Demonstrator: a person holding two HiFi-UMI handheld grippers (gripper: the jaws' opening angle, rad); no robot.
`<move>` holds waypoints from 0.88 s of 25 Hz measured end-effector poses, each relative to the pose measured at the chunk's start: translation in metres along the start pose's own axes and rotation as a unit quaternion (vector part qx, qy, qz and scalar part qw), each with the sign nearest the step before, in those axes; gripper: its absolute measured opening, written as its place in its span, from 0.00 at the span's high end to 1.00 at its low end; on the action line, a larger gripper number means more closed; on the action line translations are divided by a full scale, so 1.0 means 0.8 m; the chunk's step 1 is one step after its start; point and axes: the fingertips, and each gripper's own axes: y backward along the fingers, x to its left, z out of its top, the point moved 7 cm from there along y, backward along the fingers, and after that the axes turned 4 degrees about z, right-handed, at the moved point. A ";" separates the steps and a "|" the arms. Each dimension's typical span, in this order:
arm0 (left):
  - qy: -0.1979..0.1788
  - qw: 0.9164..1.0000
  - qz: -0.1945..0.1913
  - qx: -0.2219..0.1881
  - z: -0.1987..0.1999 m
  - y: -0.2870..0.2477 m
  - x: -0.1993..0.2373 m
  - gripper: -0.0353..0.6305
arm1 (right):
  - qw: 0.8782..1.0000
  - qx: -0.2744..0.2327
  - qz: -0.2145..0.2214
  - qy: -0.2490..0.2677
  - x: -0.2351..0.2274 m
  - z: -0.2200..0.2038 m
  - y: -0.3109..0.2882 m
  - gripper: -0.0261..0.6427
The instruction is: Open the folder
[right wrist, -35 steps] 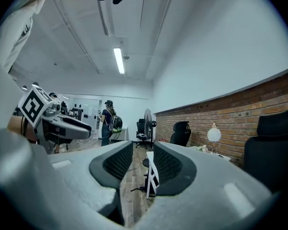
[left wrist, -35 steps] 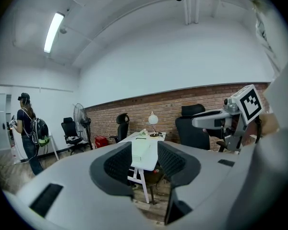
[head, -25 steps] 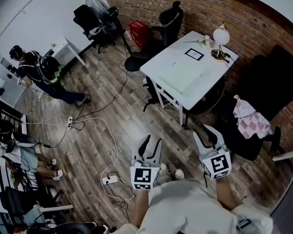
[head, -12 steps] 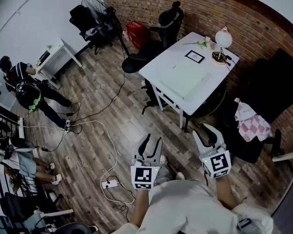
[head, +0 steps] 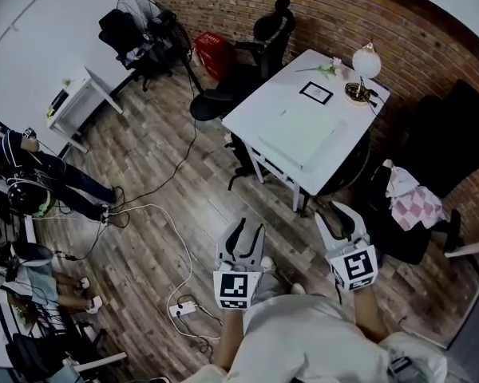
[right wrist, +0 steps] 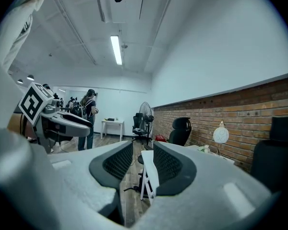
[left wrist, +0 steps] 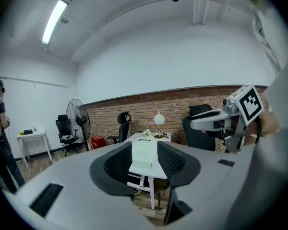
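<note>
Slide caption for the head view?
Left gripper and right gripper, open and empty, face the white table bearing the folder.

Wooden plank floor (head: 160, 206), rough brick wall (head: 335, 14), smooth table (head: 255, 116).

Bright, even light; a ceiling tube lamp (left wrist: 54, 22) glares at eleven o'clock. Fisheye bending, dark corners all round; the left gripper (left wrist: 144, 159) looks soft.

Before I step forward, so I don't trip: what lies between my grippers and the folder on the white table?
In the head view, only bare wood floor, then the near edge of the table; the folder lies on top. Cables lie further left.
</note>
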 end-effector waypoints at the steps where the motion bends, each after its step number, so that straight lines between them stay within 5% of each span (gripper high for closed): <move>1: -0.001 1.000 -0.002 0.001 0.000 -0.004 0.006 0.70 | 1.000 -0.001 -0.003 0.001 0.000 0.001 -0.006 0.78; 22: -0.012 0.997 -0.073 -0.006 0.007 -0.094 0.142 0.70 | 0.997 0.012 -0.071 0.006 0.018 0.026 -0.135 0.78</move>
